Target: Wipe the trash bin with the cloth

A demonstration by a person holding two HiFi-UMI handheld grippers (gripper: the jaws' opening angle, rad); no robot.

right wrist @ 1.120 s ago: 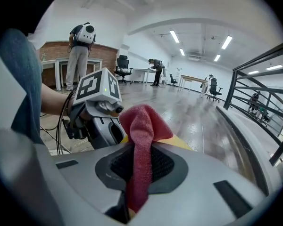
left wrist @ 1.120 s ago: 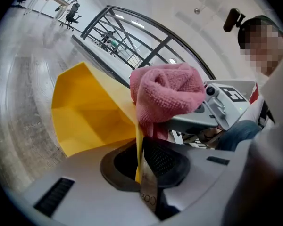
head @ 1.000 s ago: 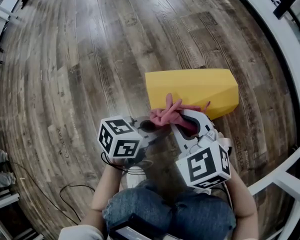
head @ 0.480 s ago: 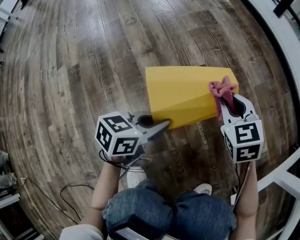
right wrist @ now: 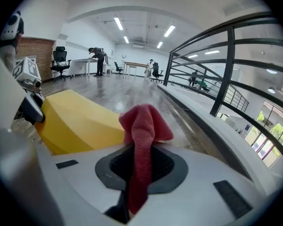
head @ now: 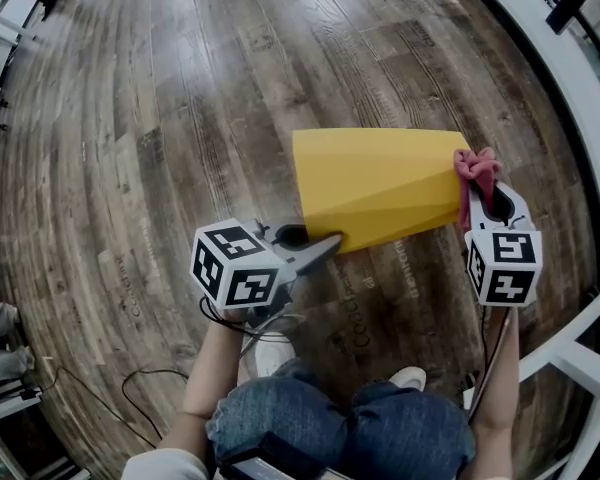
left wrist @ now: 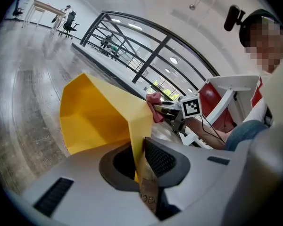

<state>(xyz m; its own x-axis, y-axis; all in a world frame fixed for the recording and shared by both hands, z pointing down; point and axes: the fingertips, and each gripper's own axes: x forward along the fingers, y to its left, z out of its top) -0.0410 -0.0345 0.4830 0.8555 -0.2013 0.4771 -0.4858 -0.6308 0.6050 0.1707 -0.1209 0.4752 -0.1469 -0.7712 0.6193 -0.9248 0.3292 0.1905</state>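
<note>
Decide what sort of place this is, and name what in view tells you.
Probably a large open-plan office or workspace: desks and a swivel chair at the far end, ceiling strip lights, and a dark metal railing along one side.

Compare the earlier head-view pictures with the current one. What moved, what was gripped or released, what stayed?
The right gripper, shut on the pink cloth throughout, swept rightwards from beside the left gripper to the trash bin's right end. The left gripper's jaws have just been opening slightly, the bin's wall still between them. Nothing was let go; the bin and left gripper stayed put.
</note>
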